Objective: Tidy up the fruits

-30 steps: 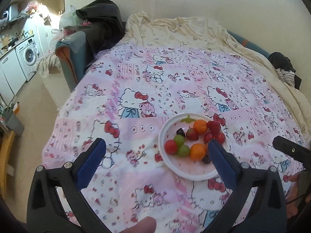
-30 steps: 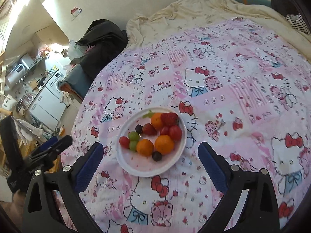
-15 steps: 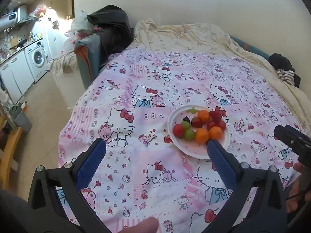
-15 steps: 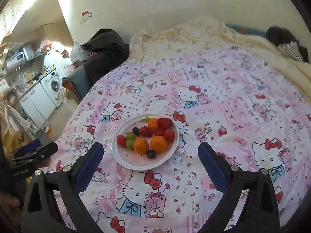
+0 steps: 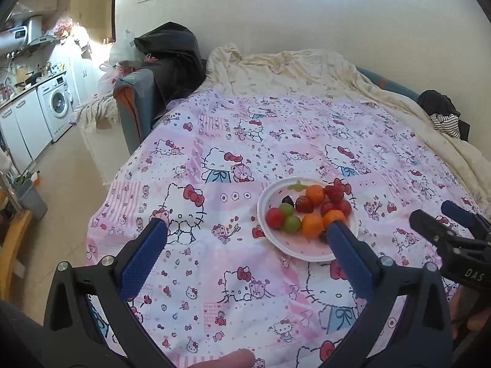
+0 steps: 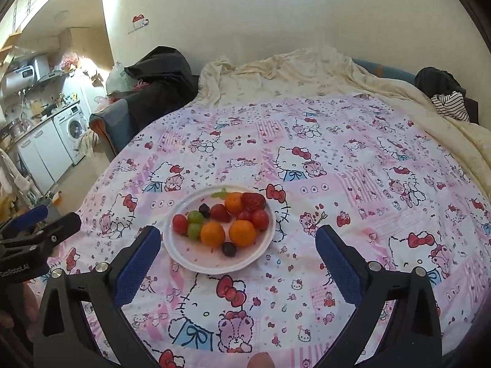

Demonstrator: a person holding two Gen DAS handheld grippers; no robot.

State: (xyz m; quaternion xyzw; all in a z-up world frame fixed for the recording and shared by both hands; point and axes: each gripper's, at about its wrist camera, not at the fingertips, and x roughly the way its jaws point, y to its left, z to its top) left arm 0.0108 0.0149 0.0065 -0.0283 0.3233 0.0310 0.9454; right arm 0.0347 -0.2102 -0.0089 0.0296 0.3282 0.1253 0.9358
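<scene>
Both grippers, left gripper (image 5: pixel 245 233) and right gripper (image 6: pixel 237 237), hover wide-jawed and empty near the plate (image 6: pixel 184 257), all fruit gathered there.

White round plate (image 6: pixel 184 256) flat on pink cartoon-print bedspread (image 6: pixel 353 184). On plate, clustered toward far side: three oranges (image 6: pixel 242 232), two green grapes (image 6: pixel 195 216), two dark grapes (image 6: pixel 229 249), strawberry (image 6: pixel 253 201), several red fruits (image 6: pixel 180 224). Near side bare.
</scene>
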